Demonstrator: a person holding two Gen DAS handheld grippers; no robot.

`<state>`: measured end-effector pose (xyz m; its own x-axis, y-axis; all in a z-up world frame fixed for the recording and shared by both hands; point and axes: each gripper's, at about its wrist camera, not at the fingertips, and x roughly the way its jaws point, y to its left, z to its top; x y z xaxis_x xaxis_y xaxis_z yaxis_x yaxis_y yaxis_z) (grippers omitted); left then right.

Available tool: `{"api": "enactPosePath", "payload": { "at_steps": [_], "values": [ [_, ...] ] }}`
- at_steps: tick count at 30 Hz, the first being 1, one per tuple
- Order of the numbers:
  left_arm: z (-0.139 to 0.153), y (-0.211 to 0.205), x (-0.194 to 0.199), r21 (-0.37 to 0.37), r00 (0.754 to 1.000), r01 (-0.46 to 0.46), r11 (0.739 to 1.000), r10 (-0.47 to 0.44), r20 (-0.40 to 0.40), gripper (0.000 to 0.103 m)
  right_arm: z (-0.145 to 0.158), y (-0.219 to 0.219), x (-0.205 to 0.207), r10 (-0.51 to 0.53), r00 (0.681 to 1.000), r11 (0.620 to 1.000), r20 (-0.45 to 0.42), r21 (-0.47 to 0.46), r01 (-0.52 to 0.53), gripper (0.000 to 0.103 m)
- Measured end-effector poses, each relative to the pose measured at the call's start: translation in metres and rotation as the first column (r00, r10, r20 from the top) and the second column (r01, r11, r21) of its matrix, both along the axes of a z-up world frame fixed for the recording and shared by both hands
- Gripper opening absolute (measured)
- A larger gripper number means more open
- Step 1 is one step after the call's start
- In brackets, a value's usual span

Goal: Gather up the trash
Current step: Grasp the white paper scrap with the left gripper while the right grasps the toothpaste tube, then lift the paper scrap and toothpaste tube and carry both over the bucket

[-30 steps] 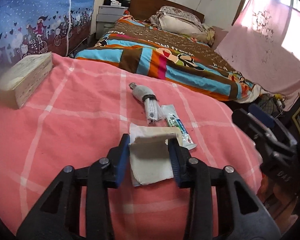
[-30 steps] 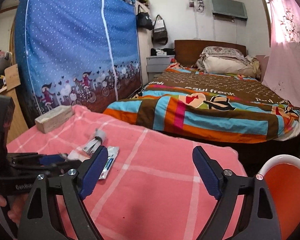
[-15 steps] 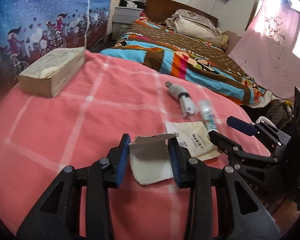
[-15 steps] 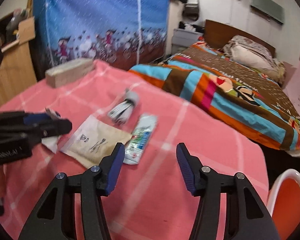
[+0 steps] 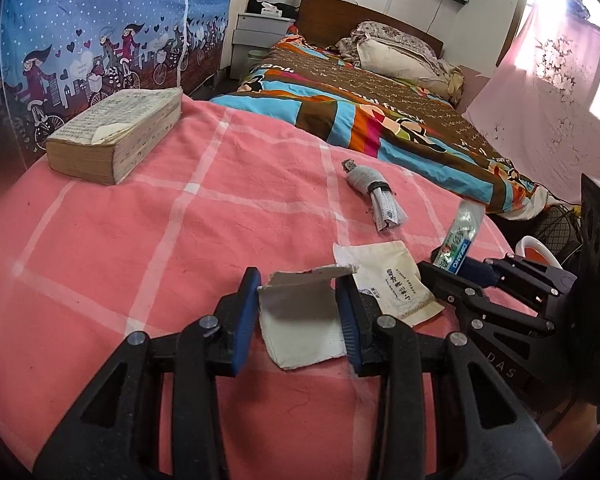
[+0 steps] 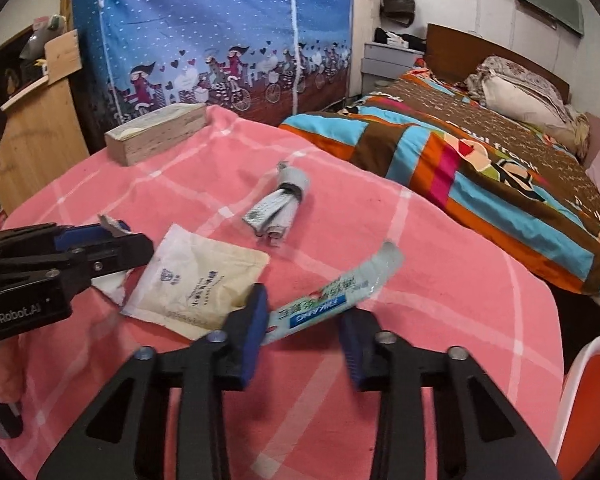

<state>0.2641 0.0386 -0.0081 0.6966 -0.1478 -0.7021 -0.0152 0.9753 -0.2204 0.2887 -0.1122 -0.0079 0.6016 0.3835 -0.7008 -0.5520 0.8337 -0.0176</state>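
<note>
My left gripper [image 5: 298,316] is shut on a torn piece of white paper [image 5: 300,320] and holds it over the pink checked cloth [image 5: 160,220]. My right gripper [image 6: 304,332] is shut on a flattened toothpaste tube [image 6: 340,292], whose far end tilts up off the cloth; the tube also shows in the left wrist view [image 5: 460,236]. A beige paper packet [image 6: 204,280] lies flat between the two grippers. A rolled grey wrapper with a black band [image 6: 280,208] lies farther back on the cloth.
A thick old book [image 5: 116,136] lies at the far left of the cloth. A bed with a striped quilt [image 5: 380,108] stands behind. An orange bin with a white rim [image 6: 588,400] sits at the lower right, past the cloth's edge.
My right gripper moved in and closed on the toothpaste tube, lifting its far end. My left gripper drew back and left with the paper, uncovering the beige packet.
</note>
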Motion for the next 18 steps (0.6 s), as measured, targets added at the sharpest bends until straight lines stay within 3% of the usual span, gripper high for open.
{"api": "enactPosePath", "payload": {
  "at_steps": [6,13,18],
  "values": [
    [0.004,-0.002,-0.004,0.012,1.000,0.002,1.000,-0.002,0.023,0.041,0.003,0.000,-0.006,0.009,0.999,1.000,0.036,0.009,-0.009,0.005],
    [0.017,-0.009,-0.015,0.059,0.994,-0.002,0.998,-0.005,0.106,0.041,0.013,-0.010,-0.016,-0.016,0.993,0.998,0.117,0.058,0.010,0.004],
    [0.026,-0.016,-0.024,0.097,0.986,-0.006,0.995,-0.010,0.165,0.041,0.025,-0.018,-0.031,-0.037,0.975,0.995,0.220,0.093,0.016,0.004]
  ]
}}
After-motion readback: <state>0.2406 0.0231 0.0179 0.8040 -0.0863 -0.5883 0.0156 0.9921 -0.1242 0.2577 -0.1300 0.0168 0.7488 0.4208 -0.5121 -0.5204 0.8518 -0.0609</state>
